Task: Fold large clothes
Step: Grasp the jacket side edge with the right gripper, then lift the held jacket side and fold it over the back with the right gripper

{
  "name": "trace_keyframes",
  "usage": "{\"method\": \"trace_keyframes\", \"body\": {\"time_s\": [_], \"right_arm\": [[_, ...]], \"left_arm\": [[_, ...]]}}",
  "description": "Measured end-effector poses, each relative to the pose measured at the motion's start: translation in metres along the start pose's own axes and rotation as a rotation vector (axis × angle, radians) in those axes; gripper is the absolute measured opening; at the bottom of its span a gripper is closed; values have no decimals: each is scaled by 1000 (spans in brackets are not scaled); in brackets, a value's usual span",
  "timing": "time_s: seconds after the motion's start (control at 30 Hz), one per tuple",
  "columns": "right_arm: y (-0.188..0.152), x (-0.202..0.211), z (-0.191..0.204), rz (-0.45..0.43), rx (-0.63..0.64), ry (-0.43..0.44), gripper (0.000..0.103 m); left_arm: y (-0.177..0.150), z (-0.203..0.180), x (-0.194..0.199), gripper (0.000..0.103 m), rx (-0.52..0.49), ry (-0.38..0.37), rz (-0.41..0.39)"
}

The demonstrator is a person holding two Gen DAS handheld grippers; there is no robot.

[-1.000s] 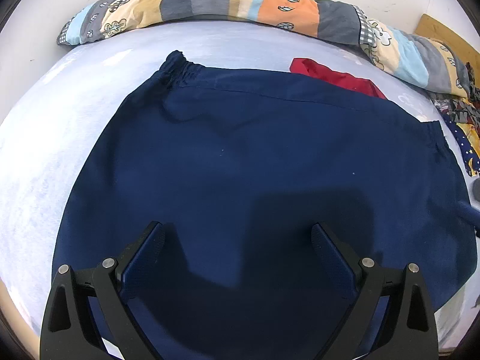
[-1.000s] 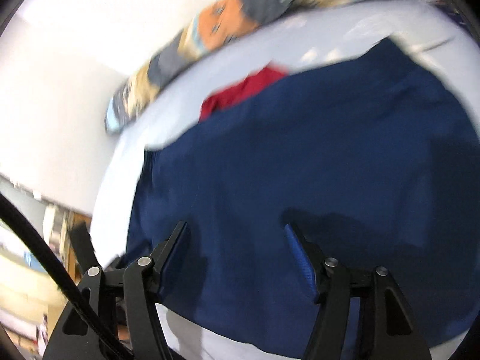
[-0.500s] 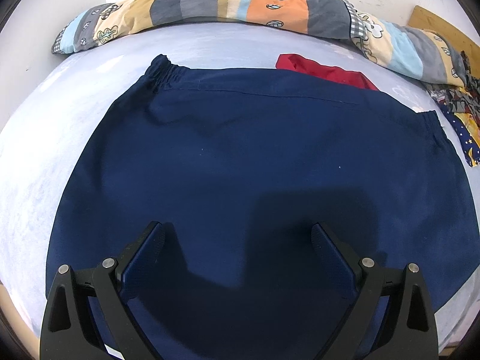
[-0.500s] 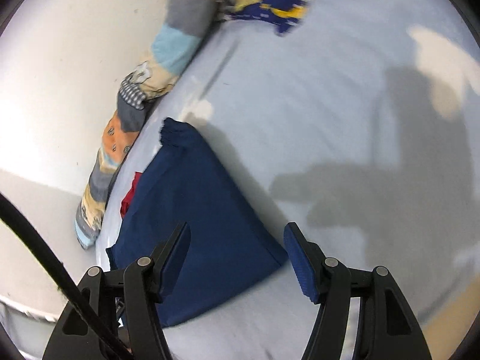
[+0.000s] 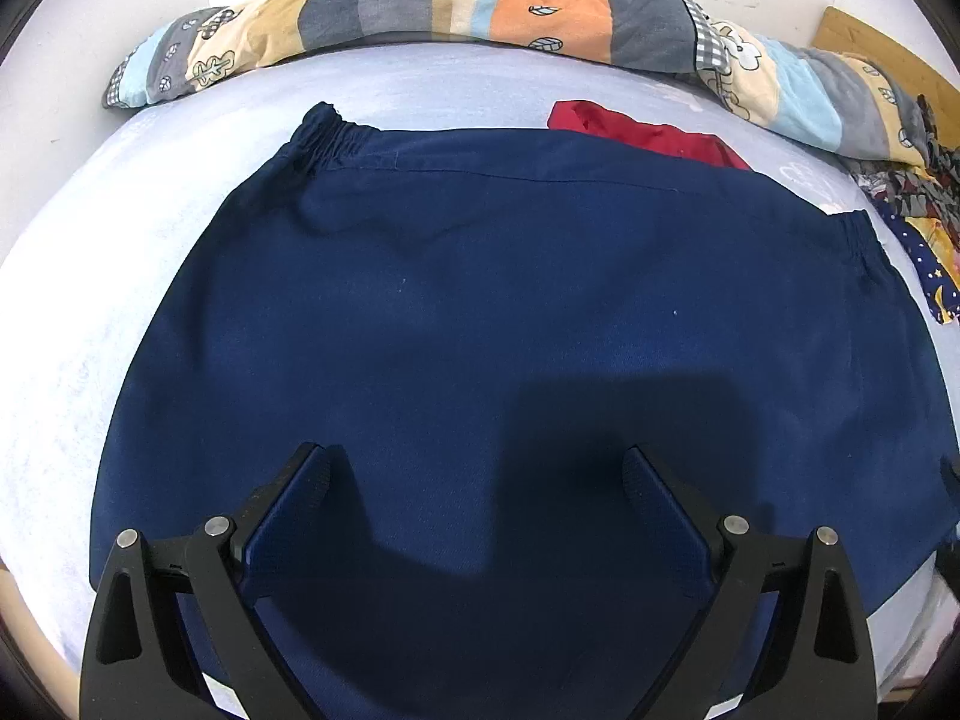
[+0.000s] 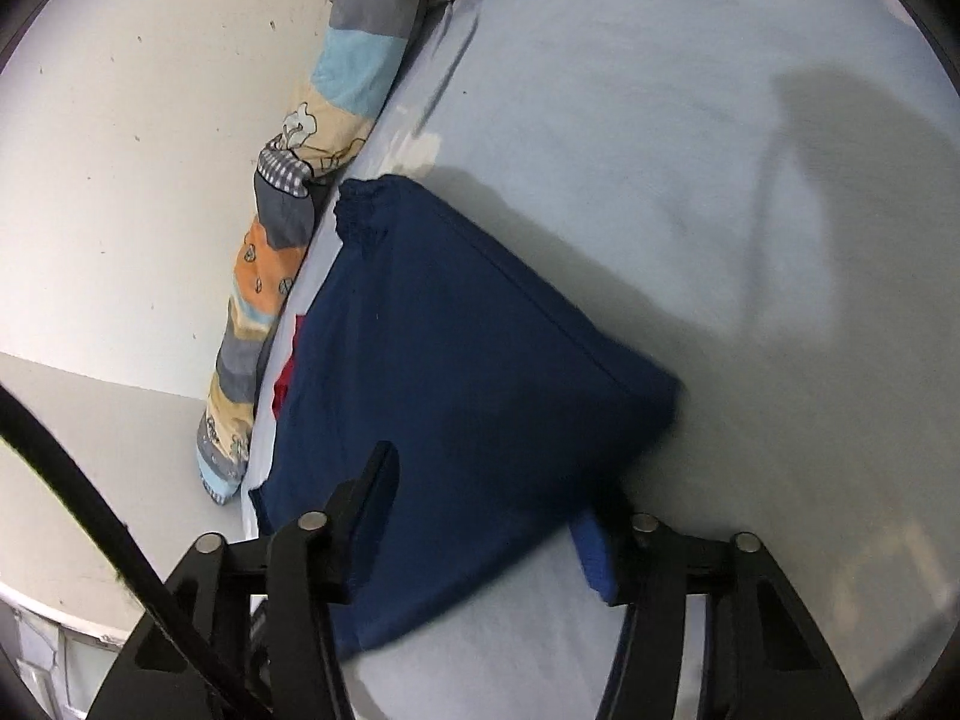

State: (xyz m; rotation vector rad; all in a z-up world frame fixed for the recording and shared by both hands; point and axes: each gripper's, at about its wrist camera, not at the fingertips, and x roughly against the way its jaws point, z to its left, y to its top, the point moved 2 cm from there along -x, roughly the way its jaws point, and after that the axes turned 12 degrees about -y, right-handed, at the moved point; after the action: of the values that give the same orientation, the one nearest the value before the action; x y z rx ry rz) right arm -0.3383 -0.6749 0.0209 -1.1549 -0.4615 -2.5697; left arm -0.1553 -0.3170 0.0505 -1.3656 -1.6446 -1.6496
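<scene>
Both claws gape: the left gripper (image 5: 477,468) hovers over the navy garment (image 5: 510,330) spread on the bed (image 5: 72,300); the right gripper (image 6: 486,498) straddles its corner. A red cloth (image 5: 648,132) peeks out, mostly hidden behind it.

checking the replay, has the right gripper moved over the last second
Yes. The right gripper swung from above the navy garment toward its edge, with bare bedsheet now ahead.

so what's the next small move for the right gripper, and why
Probably ease the right gripper forward and close on the near corner of the navy garment. It is open, the corner lies between its fingers, and nothing is gripped. The left gripper hovers open over the flat cloth.
</scene>
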Motion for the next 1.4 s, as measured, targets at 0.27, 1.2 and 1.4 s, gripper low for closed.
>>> {"method": "trace_keyframes", "body": {"time_s": [0.27,1.2,1.4], "right_arm": [[33,-44,27,4,88,80,52],[2,15,120,-100,290,174,14],[-1,21,128,-101,304,185,14]], "left_arm": [[-1,-3,-2,98,-18,13,-9],[-9,-50,-14,98,-201,40,-49],[-15,-48,-16,99,-196,38,-96]]}}
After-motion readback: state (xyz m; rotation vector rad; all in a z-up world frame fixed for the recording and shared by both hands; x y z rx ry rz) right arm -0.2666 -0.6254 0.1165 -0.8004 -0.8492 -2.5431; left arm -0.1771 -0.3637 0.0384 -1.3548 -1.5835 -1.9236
